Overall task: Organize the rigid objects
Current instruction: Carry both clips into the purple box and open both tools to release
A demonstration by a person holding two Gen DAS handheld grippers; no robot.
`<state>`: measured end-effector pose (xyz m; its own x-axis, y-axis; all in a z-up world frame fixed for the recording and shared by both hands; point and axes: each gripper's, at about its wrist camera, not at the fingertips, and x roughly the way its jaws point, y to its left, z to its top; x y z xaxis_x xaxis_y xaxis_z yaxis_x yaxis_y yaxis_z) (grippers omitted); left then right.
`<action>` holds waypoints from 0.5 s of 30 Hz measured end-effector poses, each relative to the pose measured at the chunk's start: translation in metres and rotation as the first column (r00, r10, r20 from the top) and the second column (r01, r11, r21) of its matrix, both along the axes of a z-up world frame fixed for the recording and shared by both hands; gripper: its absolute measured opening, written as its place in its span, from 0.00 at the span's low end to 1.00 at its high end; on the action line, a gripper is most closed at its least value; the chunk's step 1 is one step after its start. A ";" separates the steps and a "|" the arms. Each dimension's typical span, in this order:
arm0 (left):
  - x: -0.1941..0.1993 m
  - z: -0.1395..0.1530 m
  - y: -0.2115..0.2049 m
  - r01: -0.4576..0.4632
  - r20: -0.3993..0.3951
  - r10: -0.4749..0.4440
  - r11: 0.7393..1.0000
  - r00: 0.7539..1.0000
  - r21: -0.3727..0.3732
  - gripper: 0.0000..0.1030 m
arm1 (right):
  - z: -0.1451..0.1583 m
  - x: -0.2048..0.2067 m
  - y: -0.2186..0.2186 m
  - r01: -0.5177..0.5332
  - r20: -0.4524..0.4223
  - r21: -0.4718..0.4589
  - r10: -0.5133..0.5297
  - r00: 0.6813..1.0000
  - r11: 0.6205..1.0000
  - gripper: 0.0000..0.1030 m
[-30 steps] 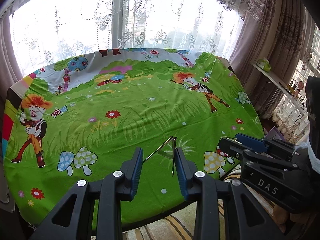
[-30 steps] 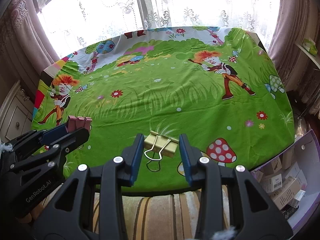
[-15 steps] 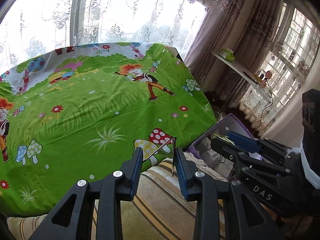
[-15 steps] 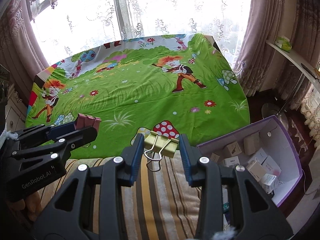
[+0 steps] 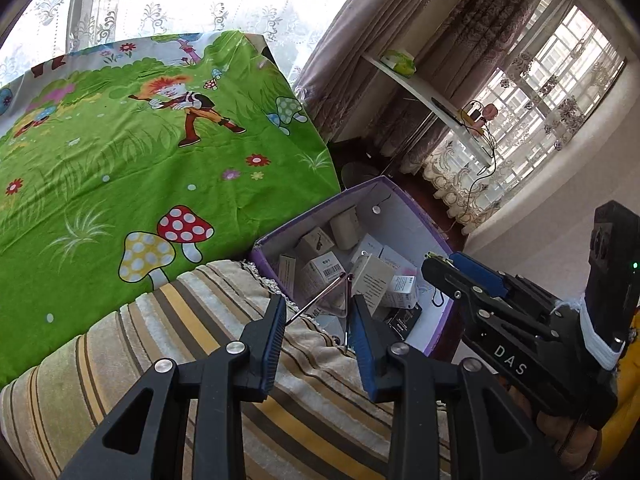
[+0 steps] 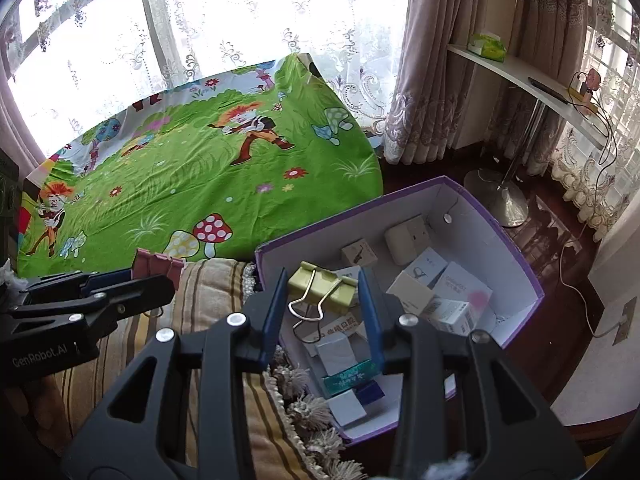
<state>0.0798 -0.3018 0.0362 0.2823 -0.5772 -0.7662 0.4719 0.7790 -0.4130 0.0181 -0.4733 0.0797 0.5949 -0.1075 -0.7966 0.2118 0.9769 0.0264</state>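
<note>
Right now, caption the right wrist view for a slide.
Right tongs hold a yellow binder clip above a purple box of small cartons.

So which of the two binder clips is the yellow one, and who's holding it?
The yellow metal binder clip is pinched in the right gripper, above the purple cardboard box. The other clip, the pink metal binder clip, is in the left gripper.

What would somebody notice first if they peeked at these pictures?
Probably the bright green cartoon sheet with mushrooms, spread out under the window. Next, the purple box full of little cartons, right beside it. Up close, the right gripper is shut on a yellow binder clip over that box, and the left gripper holds a pink binder clip.
</note>
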 end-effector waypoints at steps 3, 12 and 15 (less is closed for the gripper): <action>-0.003 -0.006 -0.016 0.015 -0.029 -0.015 1.000 0.999 0.005 0.33 | -0.005 -0.008 -0.018 0.043 -0.018 -0.018 -0.043 0.999 0.999 0.39; -0.006 -0.018 -0.045 0.042 -0.069 -0.041 0.999 0.997 0.020 0.33 | -0.014 -0.022 -0.042 0.100 -0.037 -0.038 -0.101 0.994 0.994 0.39; -0.005 -0.022 -0.050 0.052 -0.086 -0.050 0.998 0.995 0.023 0.37 | -0.014 -0.023 -0.043 0.109 -0.040 -0.043 -0.110 0.993 0.993 0.39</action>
<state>0.0745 -0.3523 0.0141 0.1862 -0.5695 -0.8007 0.4752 0.7654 -0.4339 -0.0052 -0.5166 0.0652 0.5436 -0.2026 -0.8145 0.3177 0.9479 -0.0237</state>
